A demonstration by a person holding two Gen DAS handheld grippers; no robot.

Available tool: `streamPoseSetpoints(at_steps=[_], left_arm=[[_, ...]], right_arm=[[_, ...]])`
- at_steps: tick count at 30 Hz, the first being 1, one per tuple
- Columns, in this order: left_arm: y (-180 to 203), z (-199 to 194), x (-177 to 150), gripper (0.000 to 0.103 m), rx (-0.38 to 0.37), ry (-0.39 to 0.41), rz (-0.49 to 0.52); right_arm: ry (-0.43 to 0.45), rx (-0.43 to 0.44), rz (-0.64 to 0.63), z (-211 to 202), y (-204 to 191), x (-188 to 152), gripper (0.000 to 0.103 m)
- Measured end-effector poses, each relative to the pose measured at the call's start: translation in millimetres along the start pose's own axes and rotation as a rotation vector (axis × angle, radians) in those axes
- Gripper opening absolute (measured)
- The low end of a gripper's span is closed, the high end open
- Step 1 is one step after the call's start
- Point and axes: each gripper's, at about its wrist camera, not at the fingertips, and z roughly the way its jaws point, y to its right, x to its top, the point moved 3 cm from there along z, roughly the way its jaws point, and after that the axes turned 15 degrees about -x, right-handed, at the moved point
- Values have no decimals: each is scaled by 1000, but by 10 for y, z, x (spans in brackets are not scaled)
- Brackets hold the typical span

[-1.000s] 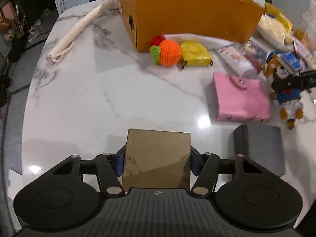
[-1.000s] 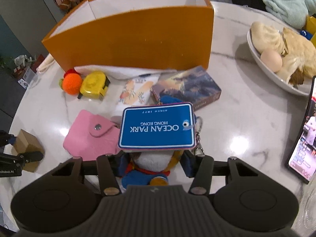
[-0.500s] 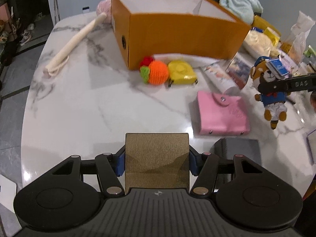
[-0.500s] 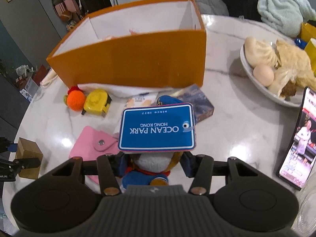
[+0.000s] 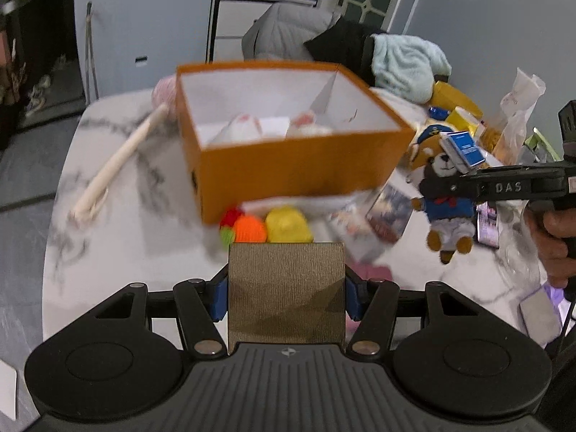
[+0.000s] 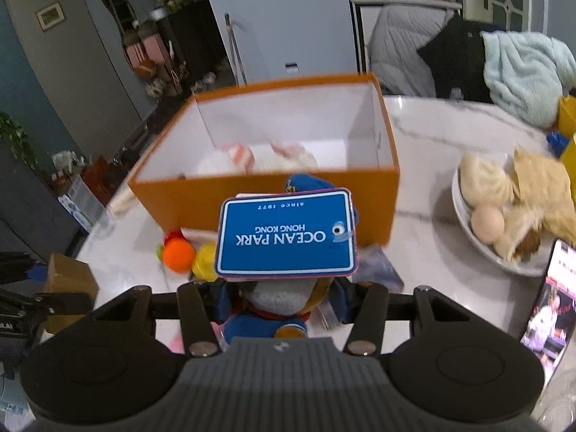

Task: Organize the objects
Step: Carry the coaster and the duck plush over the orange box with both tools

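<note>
My left gripper (image 5: 286, 293) is shut on a small brown cardboard box (image 5: 286, 291), held in the air in front of the open orange box (image 5: 291, 165). The brown box (image 6: 70, 275) also shows at the left edge of the right wrist view. My right gripper (image 6: 280, 300) is shut on a plush bear (image 6: 277, 306) in blue clothes with a blue Ocean Park tag (image 6: 286, 232). The left wrist view shows this bear (image 5: 444, 194) hanging in the air to the right of the orange box (image 6: 273, 194). White and pink soft items lie inside the orange box.
On the marble table (image 5: 108, 244) before the orange box lie an orange knitted toy (image 5: 248, 230), a yellow tape measure (image 5: 288, 228), a card box (image 5: 390, 212) and a pink wallet (image 5: 370, 271). A bowl of food (image 6: 511, 212) and a phone (image 6: 550, 306) sit right. A cream rope (image 5: 118, 165) lies left.
Both grippers have risen with their loads, and the views have tilted up. The inside of the orange box now shows, and the table items have slid lower in view.
</note>
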Motion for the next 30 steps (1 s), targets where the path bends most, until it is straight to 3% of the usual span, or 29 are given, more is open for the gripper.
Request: streamPoseSetpoints(at_steps=[11, 21, 26, 30], left_arm=[[98, 70, 865, 68, 15, 95, 62], [-58, 333, 1403, 68, 49, 185, 49], [-163, 662, 1526, 68, 57, 178, 2], [-221, 949, 1526, 68, 90, 135, -8]], right_arm=[[133, 33, 33, -92, -89, 619, 54], [209, 22, 63, 202, -154, 1201, 54], [317, -87, -29, 306, -240, 1374, 54], [292, -130, -39, 557, -182, 1431, 54]])
